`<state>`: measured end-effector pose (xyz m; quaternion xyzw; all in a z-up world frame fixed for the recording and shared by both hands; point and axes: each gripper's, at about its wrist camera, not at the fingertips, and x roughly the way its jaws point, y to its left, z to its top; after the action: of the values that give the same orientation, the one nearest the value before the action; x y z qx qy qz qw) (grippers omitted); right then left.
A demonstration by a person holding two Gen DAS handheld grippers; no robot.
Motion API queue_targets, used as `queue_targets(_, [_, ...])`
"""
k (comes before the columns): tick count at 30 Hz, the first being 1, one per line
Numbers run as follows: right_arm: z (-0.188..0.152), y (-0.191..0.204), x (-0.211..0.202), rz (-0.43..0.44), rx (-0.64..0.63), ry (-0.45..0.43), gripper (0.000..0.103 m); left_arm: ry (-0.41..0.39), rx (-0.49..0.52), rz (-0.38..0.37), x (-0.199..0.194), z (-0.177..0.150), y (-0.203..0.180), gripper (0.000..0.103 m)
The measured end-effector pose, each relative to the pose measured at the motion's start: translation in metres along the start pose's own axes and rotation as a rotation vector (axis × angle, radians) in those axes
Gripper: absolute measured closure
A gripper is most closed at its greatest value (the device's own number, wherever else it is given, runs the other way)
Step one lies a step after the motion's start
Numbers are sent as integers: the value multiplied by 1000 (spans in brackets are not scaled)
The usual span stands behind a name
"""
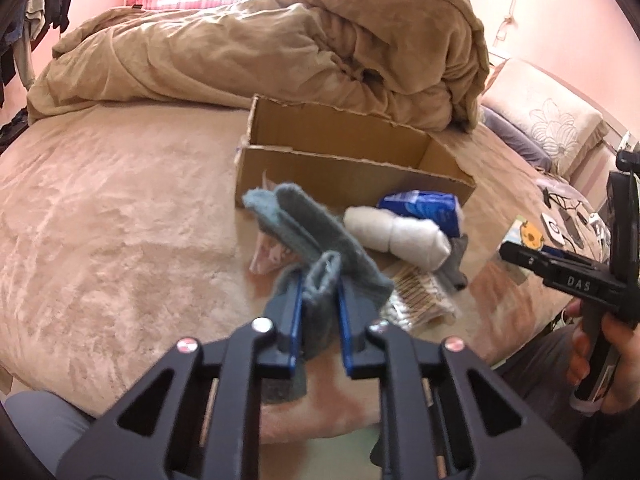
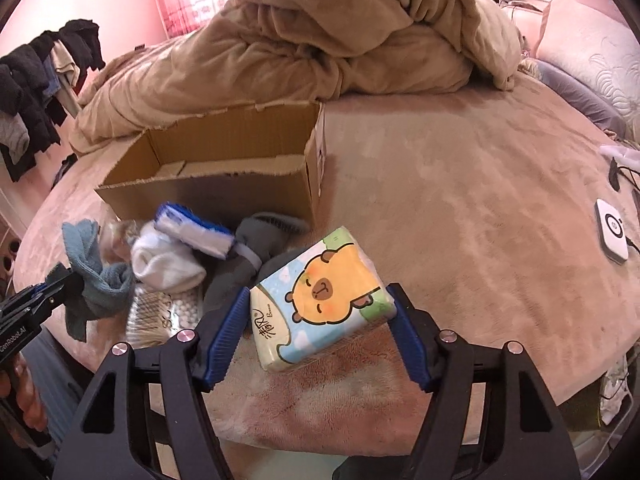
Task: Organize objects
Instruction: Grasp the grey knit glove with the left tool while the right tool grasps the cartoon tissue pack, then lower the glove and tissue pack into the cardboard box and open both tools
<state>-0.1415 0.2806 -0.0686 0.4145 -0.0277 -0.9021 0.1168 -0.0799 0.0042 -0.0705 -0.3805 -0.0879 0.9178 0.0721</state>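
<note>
While left gripper [image 1: 318,312] pinches blue-grey sock [image 1: 320,248], tissue pack [image 2: 320,300] sits between right gripper [image 2: 318,336] pads.

Cardboard box [image 2: 208,184] is open on top w/ bare floor showing, so entry from above is free. Crumpled duvet [image 2: 320,40] rises right behind it, blocking the far side. In front of the box, centre-left of the right wrist view, clutter crowds the approach: white sock roll [image 2: 164,264], blue pack [image 2: 192,228], grey socks [image 2: 248,256], cotton swab bag [image 2: 160,316]. Right half of that frame is bare bed cover [image 2: 460,200], except a white charger [image 2: 610,232] & cables at the right edge. In the left wrist view, lower left is bare bed.
</note>
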Motion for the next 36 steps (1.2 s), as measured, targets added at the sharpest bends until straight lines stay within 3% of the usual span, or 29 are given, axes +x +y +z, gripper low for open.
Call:
queue_targets(10, [9,5,-23,20,-3,-42,31,-94,12,-28,-43,25,-10,89])
queue_targets(19, [47,27,-43,62,-75,-122,31,-209,75,-83,-60,84,-30,89])
queue_targets(25, [82,34,-24,68,-129,-138,31,-218,93,-91,-29,119,-37,89])
queue_targets(36, [118,37,48,101,-178,-67,31,-71,53,-86,90,137,-28,89])
